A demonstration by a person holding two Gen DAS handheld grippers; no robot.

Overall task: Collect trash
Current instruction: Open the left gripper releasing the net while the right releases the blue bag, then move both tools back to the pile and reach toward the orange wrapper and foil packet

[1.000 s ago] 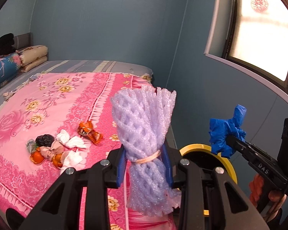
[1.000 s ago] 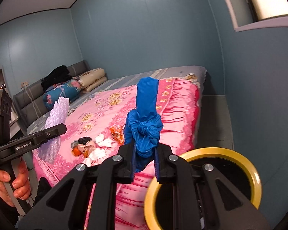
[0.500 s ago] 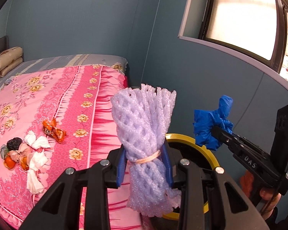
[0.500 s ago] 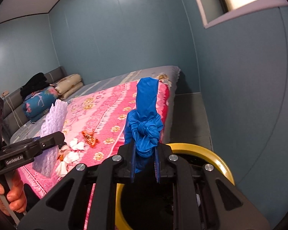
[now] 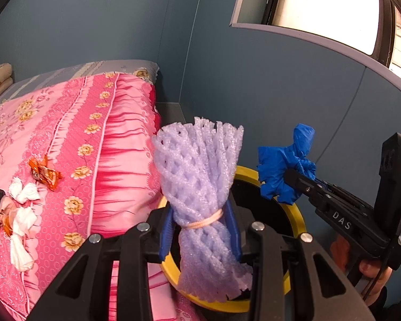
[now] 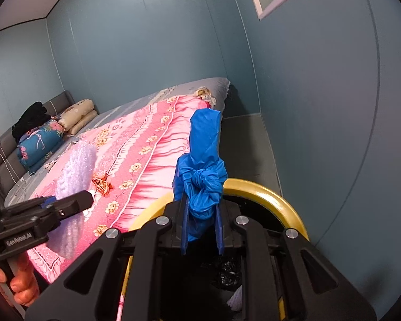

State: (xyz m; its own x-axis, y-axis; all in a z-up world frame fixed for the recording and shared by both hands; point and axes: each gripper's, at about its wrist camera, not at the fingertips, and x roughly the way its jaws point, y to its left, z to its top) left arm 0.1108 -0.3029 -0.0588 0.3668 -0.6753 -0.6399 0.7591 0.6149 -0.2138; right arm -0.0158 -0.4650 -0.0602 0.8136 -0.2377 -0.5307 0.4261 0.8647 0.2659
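Note:
My left gripper (image 5: 200, 230) is shut on a lilac foam fruit net (image 5: 200, 176) tied with a rubber band, held above the yellow-rimmed black bin (image 5: 298, 216). My right gripper (image 6: 201, 227) is shut on a knotted blue glove (image 6: 203, 165), held over the same bin (image 6: 280, 200). Each gripper shows in the other's view: the right with the glove (image 5: 286, 171), the left with the net (image 6: 74, 171). More trash lies on the pink bed: an orange wrapper (image 5: 44, 172) and white tissues (image 5: 22, 211) with mixed scraps.
The bin stands on the floor between the pink flowered bed (image 5: 80, 139) and the blue-grey wall (image 5: 267, 80). A window (image 5: 328, 5) is above. Pillows (image 6: 77, 115) and dark clothes (image 6: 29, 117) lie at the bed's head. The bin holds a black liner and some scraps (image 6: 230, 272).
Both grippers have swung right, away from the bed and over the bin, still holding the net and the glove. The bin now fills more of both views.

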